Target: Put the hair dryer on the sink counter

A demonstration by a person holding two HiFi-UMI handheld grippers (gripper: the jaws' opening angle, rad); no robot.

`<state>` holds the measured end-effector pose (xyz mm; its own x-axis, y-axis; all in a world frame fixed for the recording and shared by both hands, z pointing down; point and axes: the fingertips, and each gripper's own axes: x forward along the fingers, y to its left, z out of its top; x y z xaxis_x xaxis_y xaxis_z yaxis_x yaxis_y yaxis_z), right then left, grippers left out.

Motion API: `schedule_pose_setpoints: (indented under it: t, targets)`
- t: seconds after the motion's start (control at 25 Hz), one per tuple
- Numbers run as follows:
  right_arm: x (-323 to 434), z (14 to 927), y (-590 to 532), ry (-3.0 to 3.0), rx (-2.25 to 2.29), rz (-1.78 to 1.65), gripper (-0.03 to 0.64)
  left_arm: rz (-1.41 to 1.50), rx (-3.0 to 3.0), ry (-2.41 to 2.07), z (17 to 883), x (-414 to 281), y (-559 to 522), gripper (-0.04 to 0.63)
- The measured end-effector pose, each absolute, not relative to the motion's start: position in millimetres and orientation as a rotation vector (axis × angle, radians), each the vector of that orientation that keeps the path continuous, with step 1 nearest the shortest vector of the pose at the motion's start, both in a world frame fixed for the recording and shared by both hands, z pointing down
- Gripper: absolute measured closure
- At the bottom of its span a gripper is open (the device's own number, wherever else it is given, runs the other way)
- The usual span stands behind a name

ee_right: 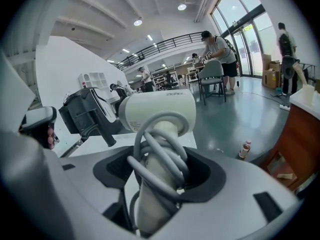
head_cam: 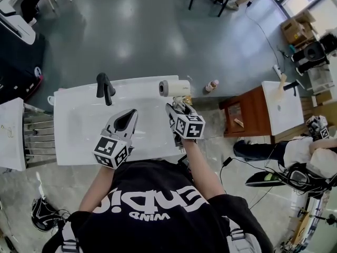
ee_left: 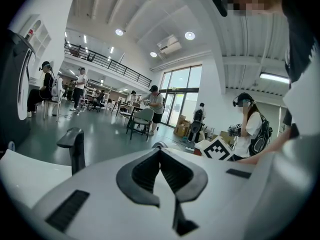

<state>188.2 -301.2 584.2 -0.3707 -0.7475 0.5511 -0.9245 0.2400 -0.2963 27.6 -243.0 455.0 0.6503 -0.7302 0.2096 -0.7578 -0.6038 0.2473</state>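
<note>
The white hair dryer [head_cam: 174,88] hangs over the back right corner of the white sink counter [head_cam: 79,141], its barrel lying crosswise. My right gripper [head_cam: 178,108] is shut on its handle, which has the grey cord wound round it; in the right gripper view the hair dryer [ee_right: 160,111] stands up between the jaws of the right gripper [ee_right: 159,159]. My left gripper [head_cam: 128,121] hovers over the middle of the basin. Its jaws meet at the tips, and the left gripper [ee_left: 160,151] holds nothing.
A black faucet [head_cam: 105,88] stands at the counter's back edge, left of the dryer. A small bottle [head_cam: 211,85] sits on the floor beyond the right corner. A wooden cabinet [head_cam: 253,112] stands to the right, a metal rack [head_cam: 37,133] to the left.
</note>
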Motion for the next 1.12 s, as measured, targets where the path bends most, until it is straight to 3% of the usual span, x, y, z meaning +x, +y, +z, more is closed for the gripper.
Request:
schedule_pose_setpoints:
  t: [1.12]
  targets:
    - [185.4,643.2,-343.4,-2.069,1.472,0.874,0.319,0.131,2.508,-1.210,466.9,21.1,-257.4,0.575]
